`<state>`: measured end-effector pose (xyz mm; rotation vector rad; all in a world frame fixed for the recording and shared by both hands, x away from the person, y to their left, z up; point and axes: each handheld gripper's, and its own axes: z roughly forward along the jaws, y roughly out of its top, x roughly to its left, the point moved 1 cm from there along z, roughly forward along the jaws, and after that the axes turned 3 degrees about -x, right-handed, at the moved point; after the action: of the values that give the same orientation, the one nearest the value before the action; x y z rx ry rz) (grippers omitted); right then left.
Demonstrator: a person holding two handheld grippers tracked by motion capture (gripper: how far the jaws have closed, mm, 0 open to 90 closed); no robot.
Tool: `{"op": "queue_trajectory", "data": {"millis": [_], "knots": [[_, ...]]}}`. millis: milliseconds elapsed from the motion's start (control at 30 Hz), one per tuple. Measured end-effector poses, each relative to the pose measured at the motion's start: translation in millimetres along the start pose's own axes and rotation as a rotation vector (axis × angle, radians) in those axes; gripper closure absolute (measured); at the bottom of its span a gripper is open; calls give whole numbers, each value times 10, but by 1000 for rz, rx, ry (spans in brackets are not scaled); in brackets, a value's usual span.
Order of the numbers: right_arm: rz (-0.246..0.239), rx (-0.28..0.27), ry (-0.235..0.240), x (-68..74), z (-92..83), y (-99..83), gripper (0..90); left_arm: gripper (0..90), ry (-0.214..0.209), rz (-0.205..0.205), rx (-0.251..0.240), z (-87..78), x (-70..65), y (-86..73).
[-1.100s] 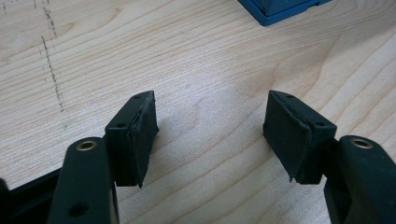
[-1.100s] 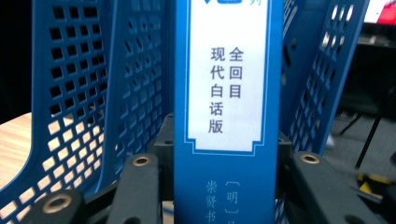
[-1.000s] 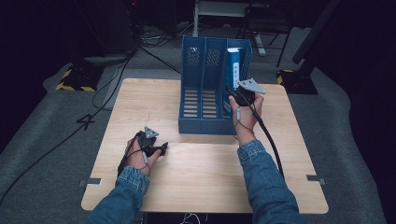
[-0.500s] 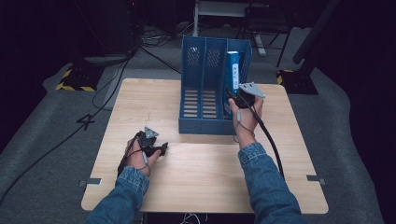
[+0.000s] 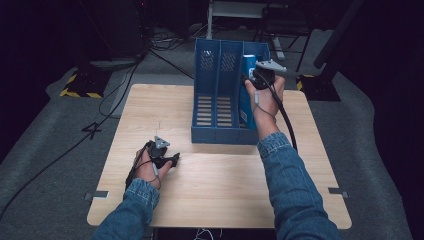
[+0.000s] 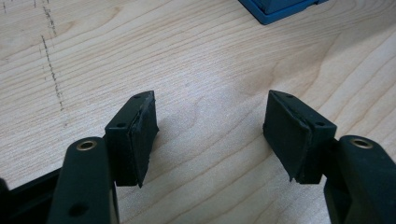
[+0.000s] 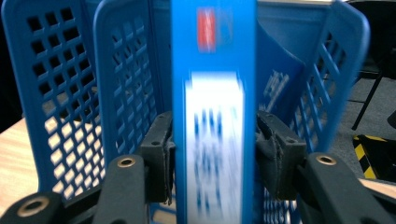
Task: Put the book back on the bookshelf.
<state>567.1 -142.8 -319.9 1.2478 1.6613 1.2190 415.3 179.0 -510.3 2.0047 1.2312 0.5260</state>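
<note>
1. Right gripper [image 7: 212, 163] straddles the spine of a blue box file [image 7: 213, 112]; its jaws have just been opening, and the pads sit at or just off the spine's two edges. Whether they press on it cannot be told.
2. That box file stands upright in the rightmost compartment of a blue perforated file rack [image 5: 220, 95], its white label blurred in the right gripper view.
3. Rack dividers [image 7: 123, 79] rise close on both sides of the jaws, leaving little room beside them.
4. Left gripper [image 6: 210, 135] rests low over the wooden table [image 5: 150, 110] with its jaws spread wide and nothing between them.
5. In the left gripper view, a corner of the rack's base [image 6: 280, 9] lies well apart from the pads.
6. Around the table are grey carpet, loose black cables [image 5: 105, 105] and yellow-black hazard tape [image 5: 77, 92].
</note>
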Motion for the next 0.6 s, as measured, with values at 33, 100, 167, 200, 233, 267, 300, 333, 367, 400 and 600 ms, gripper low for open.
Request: {"op": "queue_trajectory", "data": {"millis": [33, 100, 167, 200, 233, 267, 300, 333, 367, 400, 600], "knots": [[-3, 8, -8, 14, 36, 45, 513, 353, 0, 0, 0, -1, 0, 0], [-9, 32, -29, 24, 133, 108, 510, 353, 0, -4, -1, -2, -3, -3], [23, 68, -38, 3, 238, 115, 516, 353, 0, 1, -1, -6, 2, -5], [34, 75, -35, -3, 265, 111, 534, 352, -2, 3, 0, -9, 4, -7], [13, 76, -48, 3, 263, 114, 576, 353, -3, 3, 0, -11, 5, -8], [-19, 72, -76, 7, 253, 110, 594, 353, -5, 4, 2, -12, 5, -8], [-15, 64, -75, 5, 248, 100, 600, 352, -7, 4, 2, -11, 5, -8], [-8, 53, -73, 1, 235, 86, 605, 352, -8, -1, 1, -10, 2, -9], [-9, 39, -76, -1, 212, 77, 609, 352, -8, -1, 1, -10, 1, -9], [-9, 23, -73, -7, 186, 72, 610, 352, -8, -1, 1, -10, 2, -8], [24, -36, -75, -61, 122, 57, 616, 352, -3, 4, 0, -10, 3, -7]]}}
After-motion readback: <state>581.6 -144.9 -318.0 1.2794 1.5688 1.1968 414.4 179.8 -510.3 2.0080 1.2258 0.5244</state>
